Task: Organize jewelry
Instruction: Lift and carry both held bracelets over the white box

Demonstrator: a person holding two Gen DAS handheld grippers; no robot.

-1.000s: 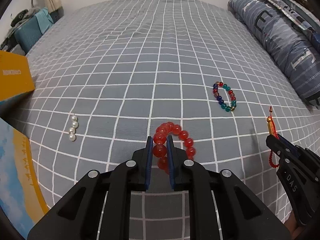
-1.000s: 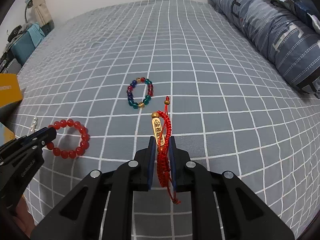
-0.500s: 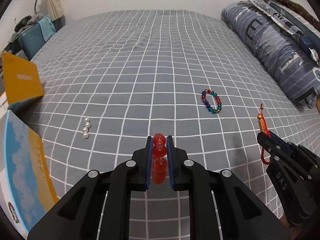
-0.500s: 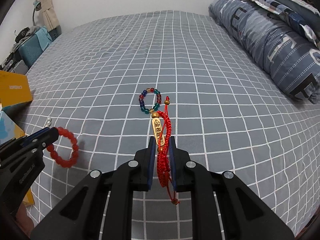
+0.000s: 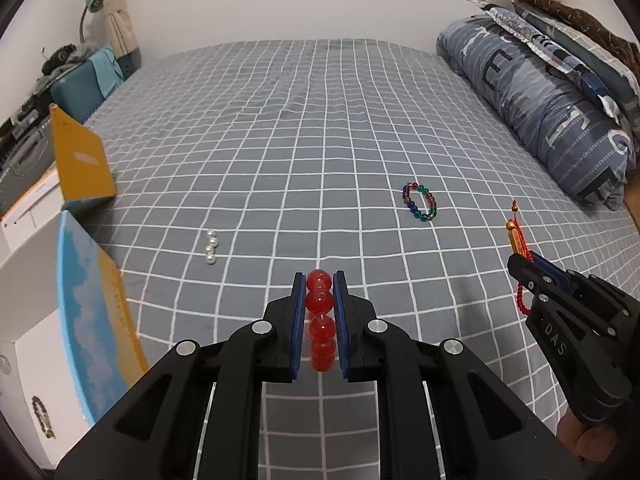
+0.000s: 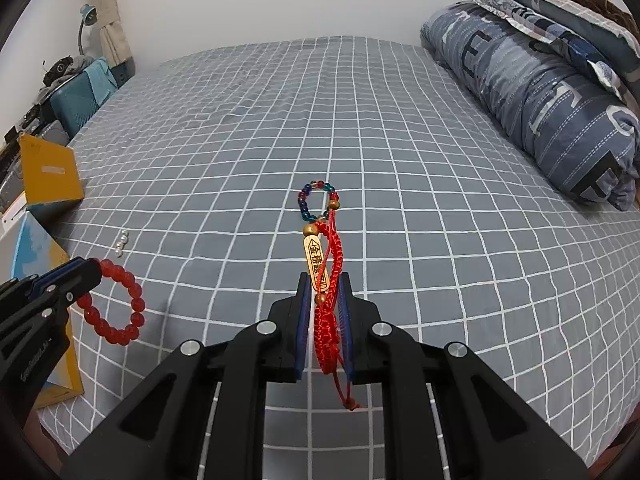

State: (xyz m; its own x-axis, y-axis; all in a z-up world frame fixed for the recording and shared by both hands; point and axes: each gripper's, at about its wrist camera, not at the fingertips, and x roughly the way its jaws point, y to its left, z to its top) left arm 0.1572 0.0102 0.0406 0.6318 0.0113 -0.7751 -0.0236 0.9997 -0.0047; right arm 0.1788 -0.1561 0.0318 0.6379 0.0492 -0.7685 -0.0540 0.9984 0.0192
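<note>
My left gripper (image 5: 319,280) is shut on a red bead bracelet (image 5: 320,320) and holds it above the grey checked bed; the bracelet hangs as a ring in the right wrist view (image 6: 120,308). My right gripper (image 6: 324,280) is shut on a red cord bracelet with a gold tag (image 6: 326,280), also lifted; it shows in the left wrist view (image 5: 518,244). A multicoloured bead bracelet (image 5: 419,202) lies on the bed ahead, also in the right wrist view (image 6: 316,202). A short string of white pearls (image 5: 211,247) lies at the left.
An open box with a blue and yellow lid (image 5: 92,320) stands at the bed's left edge, an orange box (image 5: 82,164) behind it. A rolled blue duvet (image 5: 552,112) lies along the right side. A teal case (image 5: 84,92) sits far left.
Both grippers have risen off the bed with their bracelets. The red bead bracelet left the sheet and now hangs in the left gripper. The view has pulled back.
</note>
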